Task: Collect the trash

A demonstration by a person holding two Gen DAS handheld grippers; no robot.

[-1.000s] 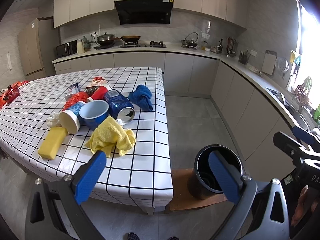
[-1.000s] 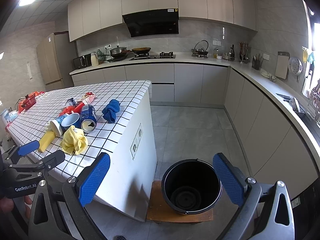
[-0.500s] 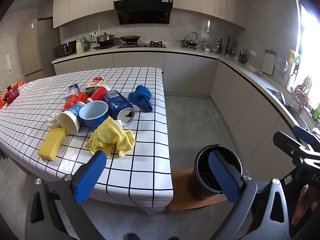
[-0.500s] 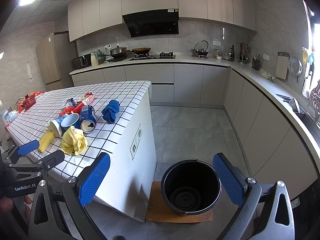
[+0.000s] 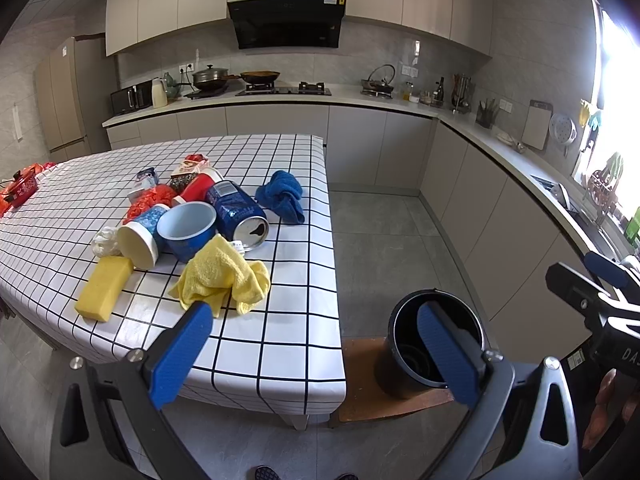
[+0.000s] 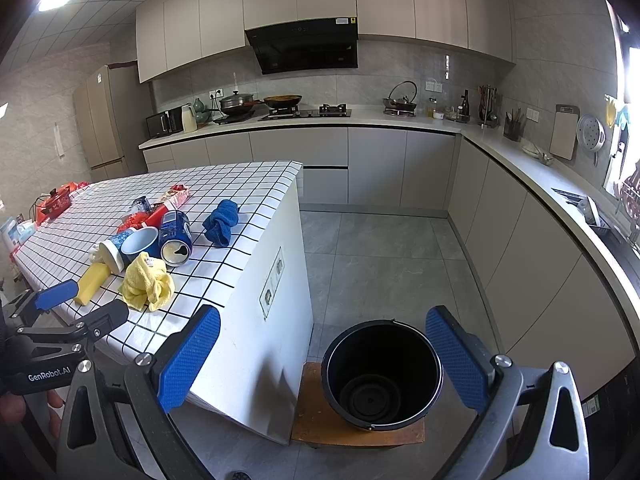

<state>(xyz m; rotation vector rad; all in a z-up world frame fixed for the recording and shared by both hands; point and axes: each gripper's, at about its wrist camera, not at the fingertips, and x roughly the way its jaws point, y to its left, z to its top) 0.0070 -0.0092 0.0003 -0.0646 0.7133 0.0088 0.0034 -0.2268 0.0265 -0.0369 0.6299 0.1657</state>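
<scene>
Table [image 5: 280,320]: long, under a white cloth with a black grid, its near end facing both grippers. All the litter sits in one cluster toward that end.

Bucket [image 6: 382,376]: black, open, on a low wooden stand on the floor just beside the table's right end. Nothing loose shows inside.

Left gripper [image 5: 316,352]: jaws wide apart, holding nothing, raised over the near table edge. The cluster lies ahead of it and slightly left. This looks the nearer of the two to the litter.

Right gripper [image 6: 324,358]: jaws wide apart, empty, hanging over the floor with the bucket ahead between its fingers. The litter is well off to its left.

Yellow cloth [image 5: 222,280]: crumpled, nearest item to the left gripper; probably not trash.

Sponge [image 5: 105,288]: yellow block, left of the cloth.

Blue cloth [image 5: 282,196]: bunched at the far right of the cluster.

Can [image 5: 240,216]: blue, on its side, long axis running roughly toward the left gripper, opened top facing it. A grasp across the body would likely suit.

Cup [image 5: 188,230]: blue, tipped over, mouth toward the grippers, touching the can's left side.

Tub [image 5: 142,234]: on its side, pale end forward, left of the cup.

Wrappers [image 5: 150,200]: red, behind the tub.
</scene>
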